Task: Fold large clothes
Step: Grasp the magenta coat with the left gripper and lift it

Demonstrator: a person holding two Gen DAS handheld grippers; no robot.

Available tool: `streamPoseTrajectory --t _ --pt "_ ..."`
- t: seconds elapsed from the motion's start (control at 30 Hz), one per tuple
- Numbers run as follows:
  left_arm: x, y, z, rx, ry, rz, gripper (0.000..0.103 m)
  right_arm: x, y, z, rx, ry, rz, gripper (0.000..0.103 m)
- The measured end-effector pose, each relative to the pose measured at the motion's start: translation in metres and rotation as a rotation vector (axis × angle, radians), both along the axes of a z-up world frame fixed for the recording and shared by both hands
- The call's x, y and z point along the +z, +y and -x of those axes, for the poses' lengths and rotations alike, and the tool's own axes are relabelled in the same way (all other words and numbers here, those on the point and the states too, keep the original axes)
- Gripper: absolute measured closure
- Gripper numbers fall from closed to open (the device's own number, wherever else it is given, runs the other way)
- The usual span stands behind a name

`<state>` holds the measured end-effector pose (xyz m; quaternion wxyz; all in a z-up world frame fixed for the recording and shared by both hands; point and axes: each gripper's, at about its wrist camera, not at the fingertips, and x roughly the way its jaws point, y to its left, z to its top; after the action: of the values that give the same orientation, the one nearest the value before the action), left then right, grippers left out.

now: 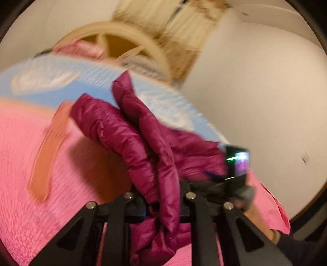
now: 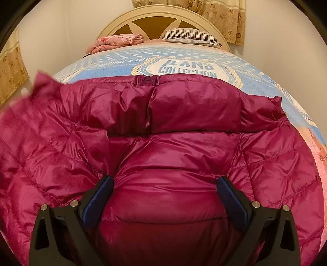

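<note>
A magenta puffer jacket [image 2: 184, 131] lies spread on the bed, collar toward the headboard. My right gripper [image 2: 163, 196] is open, its blue pads [image 2: 231, 198] standing either side of a bulge of the jacket's body and pressing down on it. In the left wrist view my left gripper [image 1: 161, 202] is shut on a fold of the jacket [image 1: 143, 139], likely a sleeve, held up above the pink bedcover [image 1: 30, 153]. The view is blurred. The other gripper's housing [image 1: 237, 163] and a hand show at the right.
The bed has a blue and pink printed cover [image 2: 184, 59]. A cream headboard [image 2: 163, 18], a folded pink blanket [image 2: 116, 42] and a striped pillow [image 2: 190, 35] sit at the far end. Curtains [image 2: 224, 16] hang behind. White walls flank the bed.
</note>
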<state>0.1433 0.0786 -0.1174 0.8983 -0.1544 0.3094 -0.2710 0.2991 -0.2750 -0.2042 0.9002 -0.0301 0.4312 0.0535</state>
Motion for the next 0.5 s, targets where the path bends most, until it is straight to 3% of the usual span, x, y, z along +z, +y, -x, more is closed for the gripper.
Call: streamPoseTrajectory --t 0.13,0.3,0.5 --pt "0.033 -0.050 0.007 -0.111 -0.063 -0.030 0.086 0.001 -0.001 -0.001 0.008 0.011 -0.003 0.002" --pt "0.055 -0.100 0.012 -0.190 -0.122 -0.097 0.086 0.015 -0.024 0.009 0.025 0.019 -0.095 0.002" --pt "0.056 -0.150 0.018 -0.263 -0.169 -0.180 0.086 0.053 -0.082 0.049 -0.016 -0.068 -0.176 0.002"
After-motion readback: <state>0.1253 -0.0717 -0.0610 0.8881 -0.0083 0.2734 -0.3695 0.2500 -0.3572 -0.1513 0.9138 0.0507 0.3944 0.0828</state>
